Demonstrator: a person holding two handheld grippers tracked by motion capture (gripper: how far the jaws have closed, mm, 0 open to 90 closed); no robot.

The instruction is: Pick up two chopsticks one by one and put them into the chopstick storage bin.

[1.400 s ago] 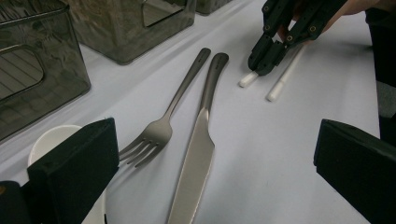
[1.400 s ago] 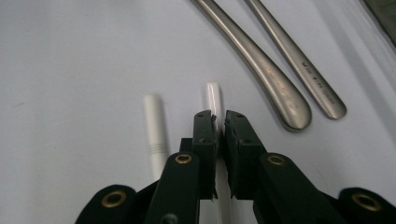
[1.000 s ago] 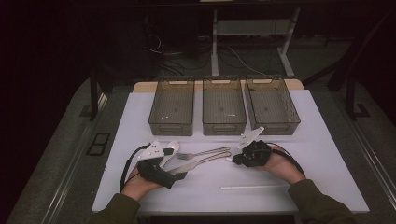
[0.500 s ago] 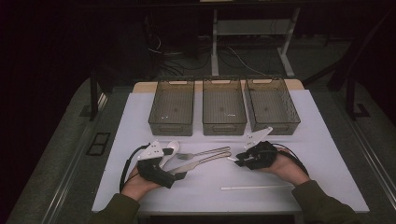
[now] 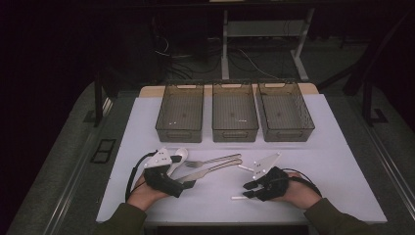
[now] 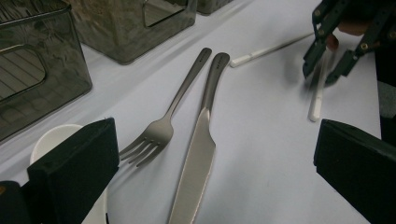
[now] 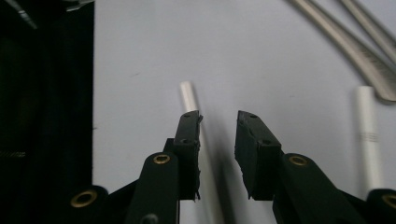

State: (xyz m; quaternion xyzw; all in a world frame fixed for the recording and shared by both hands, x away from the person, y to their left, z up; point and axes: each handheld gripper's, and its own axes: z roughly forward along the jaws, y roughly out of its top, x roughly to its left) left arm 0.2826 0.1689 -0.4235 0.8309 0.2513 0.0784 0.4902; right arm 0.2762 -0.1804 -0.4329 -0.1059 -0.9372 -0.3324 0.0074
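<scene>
A metal fork (image 6: 159,133) and knife (image 6: 196,158) lie side by side on the white table, with a white spoon (image 5: 178,157) to their left. My left gripper (image 5: 182,171) rests wide open, its jaws on either side of the fork and knife (image 6: 215,128). Two white sticks lie on the table, one by the cutlery handles (image 5: 244,168) and one nearer the front edge (image 5: 239,198). My right gripper (image 5: 248,190) hovers over the front stick (image 7: 189,98). Its jaws have just been opening, and the stick lies loose between them, close to one jaw (image 7: 217,126).
Three smoky see-through bins stand in a row at the back: left (image 5: 179,115), middle (image 5: 235,115), right (image 5: 285,115). The table's front edge (image 5: 235,221) runs just under both hands. A dark floor with cables lies beyond the table.
My right gripper has drawn back from the cutlery handles toward the front edge and now stands over the front stick. A second stick lies where it was. The left hand has kept still.
</scene>
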